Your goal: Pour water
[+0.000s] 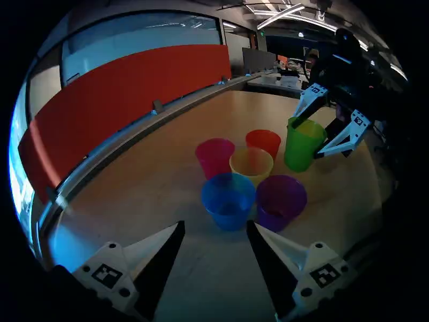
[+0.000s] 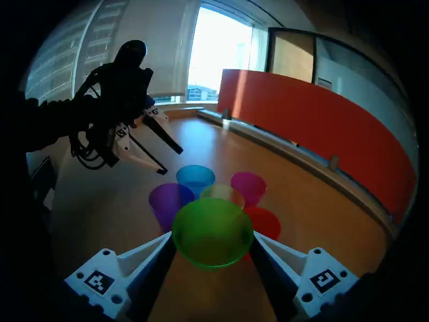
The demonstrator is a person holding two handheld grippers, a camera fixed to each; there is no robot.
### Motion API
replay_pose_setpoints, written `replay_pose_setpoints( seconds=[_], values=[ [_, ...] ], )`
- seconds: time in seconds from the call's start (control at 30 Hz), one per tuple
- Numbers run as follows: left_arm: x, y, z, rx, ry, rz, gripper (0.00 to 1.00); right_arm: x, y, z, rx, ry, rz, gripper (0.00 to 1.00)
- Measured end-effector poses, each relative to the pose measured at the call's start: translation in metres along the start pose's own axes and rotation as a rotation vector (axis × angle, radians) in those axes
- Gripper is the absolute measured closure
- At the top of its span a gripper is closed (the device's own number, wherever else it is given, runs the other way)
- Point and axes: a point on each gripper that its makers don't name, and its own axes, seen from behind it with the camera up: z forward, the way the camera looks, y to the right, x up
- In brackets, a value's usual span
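Observation:
Five plastic cups cluster on the wooden table (image 1: pixel 161 182): a blue cup (image 1: pixel 228 200), a purple cup (image 1: pixel 280 201), a yellow cup (image 1: pixel 251 164), a pink cup (image 1: pixel 215 156) and a red cup (image 1: pixel 263 143). My left gripper (image 1: pixel 214 236) is open just in front of the blue and purple cups, with nothing between its fingers. Beside the red cup, my right gripper (image 1: pixel 317 131) is shut on a green cup (image 1: pixel 302 144) and holds it upright. In the right gripper view, the green cup (image 2: pixel 212 232) sits between the fingers of the right gripper (image 2: pixel 212 239), above the cluster, and the left gripper (image 2: pixel 170 161) hovers open behind the blue cup (image 2: pixel 195 178).
A long red partition (image 1: pixel 123 102) with a metal rail runs along the table's far edge. A person's dark sleeve (image 2: pixel 48 121) holds the left gripper. Bare tabletop (image 2: pixel 322 209) lies around the cups; a bright window (image 2: pixel 220 53) is behind.

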Motion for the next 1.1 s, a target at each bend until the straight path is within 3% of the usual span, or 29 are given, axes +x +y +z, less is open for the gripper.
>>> replay_pose_setpoints(
  seconds=[1.1],
  values=[
    [0.008,0.017,0.041,-0.057,-0.039,0.015,0.15,-0.008,0.019,-0.021,-0.029,-0.003,0.006,0.09]
  ],
)
